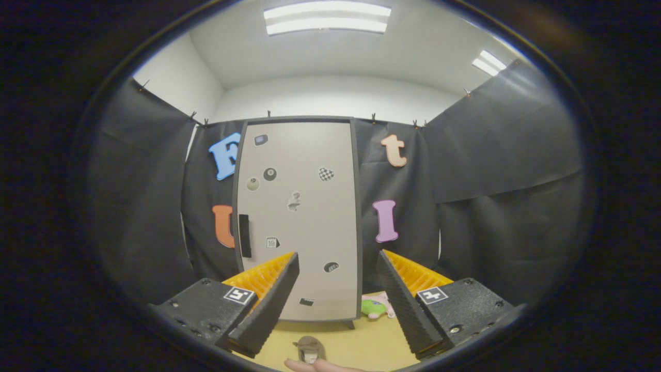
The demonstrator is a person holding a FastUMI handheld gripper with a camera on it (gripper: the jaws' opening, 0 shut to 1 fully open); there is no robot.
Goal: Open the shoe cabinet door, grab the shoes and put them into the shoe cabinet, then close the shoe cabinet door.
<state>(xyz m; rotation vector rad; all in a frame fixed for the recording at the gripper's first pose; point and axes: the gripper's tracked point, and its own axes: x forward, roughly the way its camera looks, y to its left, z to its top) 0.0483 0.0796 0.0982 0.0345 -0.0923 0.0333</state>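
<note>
Your gripper (338, 294) sits wide open, nothing between its fingers. Beyond them stands the tall beige shoe cabinet (299, 217), door closed, black handle (245, 235) along its left edge. A small grey-brown shoe (309, 349) lies on the yellow floor (361, 346) between the fingers, a fingertip (315, 366) touching it.

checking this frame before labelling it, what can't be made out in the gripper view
- Inside of the shoe cabinet: hidden behind its shut door.
- Shoes beside the cabinet foot: partly hidden by a finger of the open gripper, so count and type are unclear.
- Small brown thing between the fingers: too small to identify.
- Hand: cut off at the view's lower edge.
</note>
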